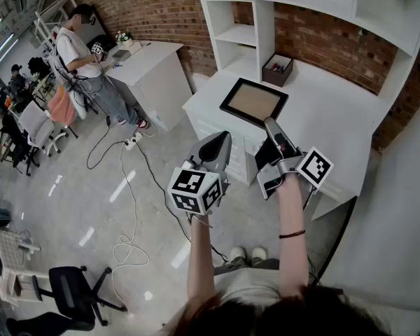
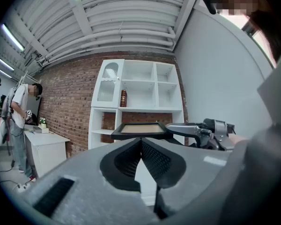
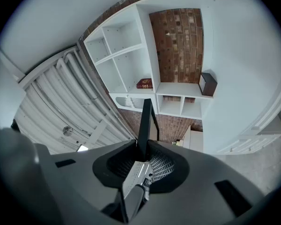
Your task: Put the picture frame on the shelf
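Picture frame (image 1: 254, 101) is hanging flat over the front left part of the white desktop (image 1: 329, 121), below the shelf unit (image 1: 315, 2); cannot tell whether it is touching the surface. Far left, a person (image 1: 80, 51) is standing at a separate white desk (image 1: 154, 72). Left gripper (image 1: 215, 148) is hovering off the desktop's front left corner, jaws pressed together, nothing in them. Right gripper (image 1: 270, 124) is clamping the frame's near edge, pads pressing both faces. Small dark box (image 1: 277, 69) is sitting at the desktop's back edge.
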Available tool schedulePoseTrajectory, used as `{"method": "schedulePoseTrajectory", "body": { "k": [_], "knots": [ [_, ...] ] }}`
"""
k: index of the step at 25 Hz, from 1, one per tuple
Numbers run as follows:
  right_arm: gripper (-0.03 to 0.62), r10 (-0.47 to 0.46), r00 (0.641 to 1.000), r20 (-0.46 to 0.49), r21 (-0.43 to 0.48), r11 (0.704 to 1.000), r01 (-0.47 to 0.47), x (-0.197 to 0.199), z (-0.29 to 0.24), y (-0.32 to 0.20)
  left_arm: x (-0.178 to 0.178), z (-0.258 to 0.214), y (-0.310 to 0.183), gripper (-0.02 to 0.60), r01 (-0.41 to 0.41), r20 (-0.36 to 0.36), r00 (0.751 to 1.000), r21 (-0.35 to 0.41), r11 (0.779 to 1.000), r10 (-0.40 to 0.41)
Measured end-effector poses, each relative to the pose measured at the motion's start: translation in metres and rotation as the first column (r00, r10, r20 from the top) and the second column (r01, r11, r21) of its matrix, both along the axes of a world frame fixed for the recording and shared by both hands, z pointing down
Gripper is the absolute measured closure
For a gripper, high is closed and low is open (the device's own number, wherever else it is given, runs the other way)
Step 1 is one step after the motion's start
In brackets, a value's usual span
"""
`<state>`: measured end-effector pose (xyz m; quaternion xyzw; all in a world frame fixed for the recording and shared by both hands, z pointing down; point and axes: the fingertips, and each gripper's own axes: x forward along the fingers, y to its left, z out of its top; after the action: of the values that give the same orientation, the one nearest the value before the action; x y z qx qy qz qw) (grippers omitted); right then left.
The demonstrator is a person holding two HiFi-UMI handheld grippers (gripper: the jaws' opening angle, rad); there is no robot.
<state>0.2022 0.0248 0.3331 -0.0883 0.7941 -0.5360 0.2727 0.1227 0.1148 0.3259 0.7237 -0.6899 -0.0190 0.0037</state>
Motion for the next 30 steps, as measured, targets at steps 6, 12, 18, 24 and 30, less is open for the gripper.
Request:
{"method": "schedulePoseTrajectory", "body": {
  "k": [6, 12, 18, 24, 30],
  "knots": [
    [0.517, -0.008, 1.0, 0.006, -0.008, 1.0, 0.008, -0.003, -0.002, 0.0, -0.001, -0.003, 0.0, 0.571, 0.006, 0.009, 1.0, 0.004, 1.0, -0.006],
    [0.517, -0.02, 1.0, 0.005, -0.034, 0.999, 0.02, -0.003, 0.002, -0.008, 0.002, -0.002, -0.011, 0.571, 0.014, 0.019, 1.0, -0.005, 1.0, -0.013],
    [0.517, -0.024, 1.0, -0.004, -0.09, 0.996, 0.023, 0.0, 0.012, -0.02, 0.009, 0.001, -0.02, 0.571, 0.023, 0.008, 1.0, -0.013, 1.0, -0.023],
    [0.517, -0.046, 0.999, -0.006, -0.119, 0.992, 0.045, -0.001, 0.022, -0.027, 0.012, 0.014, -0.025, 0.571, 0.046, 0.0, 0.999, -0.028, 0.999, -0.046],
    [0.517, -0.047, 0.999, -0.008, -0.106, 0.993, 0.046, -0.003, 0.018, -0.037, 0.004, 0.013, -0.029, 0.571, 0.069, -0.01, 0.998, -0.022, 0.997, -0.069]
  ]
}}
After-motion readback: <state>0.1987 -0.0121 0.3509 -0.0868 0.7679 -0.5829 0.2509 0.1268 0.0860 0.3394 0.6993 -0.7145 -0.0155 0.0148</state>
